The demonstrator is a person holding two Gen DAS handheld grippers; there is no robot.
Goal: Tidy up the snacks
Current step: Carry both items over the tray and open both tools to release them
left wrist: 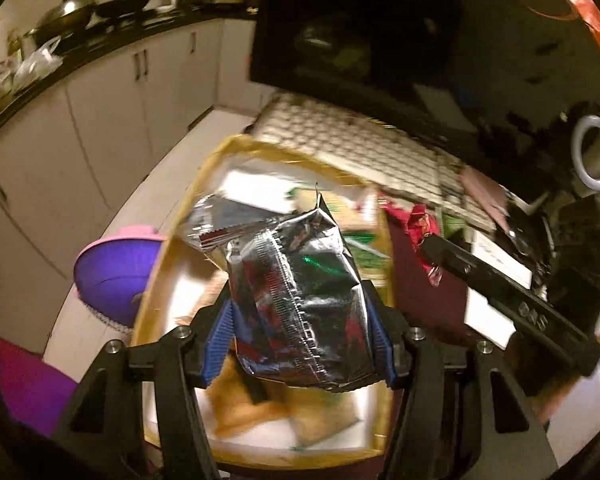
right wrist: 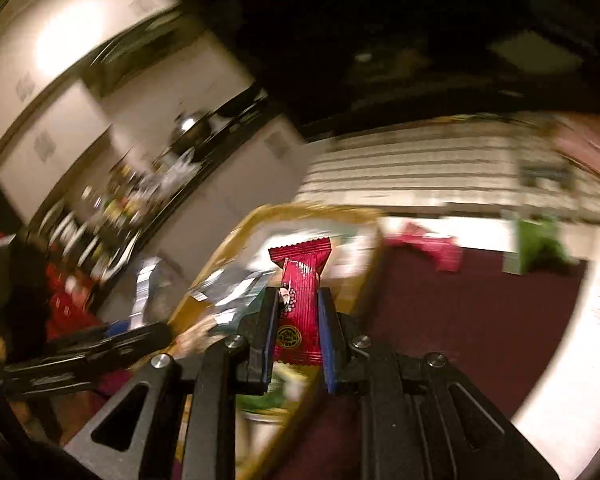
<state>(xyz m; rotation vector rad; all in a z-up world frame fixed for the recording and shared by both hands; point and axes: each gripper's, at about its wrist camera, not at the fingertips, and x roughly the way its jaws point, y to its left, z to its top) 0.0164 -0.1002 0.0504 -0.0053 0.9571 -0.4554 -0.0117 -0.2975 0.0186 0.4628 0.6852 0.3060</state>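
Observation:
My left gripper (left wrist: 300, 312) is shut on a shiny silver foil snack bag (left wrist: 300, 292), held above a yellow-rimmed tray (left wrist: 168, 256) that holds several snack packets. My right gripper (right wrist: 300, 300) is shut on a slim red snack packet (right wrist: 302, 292), held upright over the tray's right rim (right wrist: 374, 264). The right gripper also shows in the left wrist view (left wrist: 428, 250), with a red wrapper (left wrist: 420, 220) at its tip. The left gripper shows at the left of the right wrist view (right wrist: 148, 334). Both views are blurred.
A white keyboard (left wrist: 352, 140) lies behind the tray under a dark monitor (left wrist: 380, 28). A dark red mat (right wrist: 480, 312) carries another red packet (right wrist: 432, 248) and a green packet (right wrist: 540, 248). A purple bowl (left wrist: 116, 268) sits left of the tray. Kitchen cabinets (left wrist: 100, 112) stand behind.

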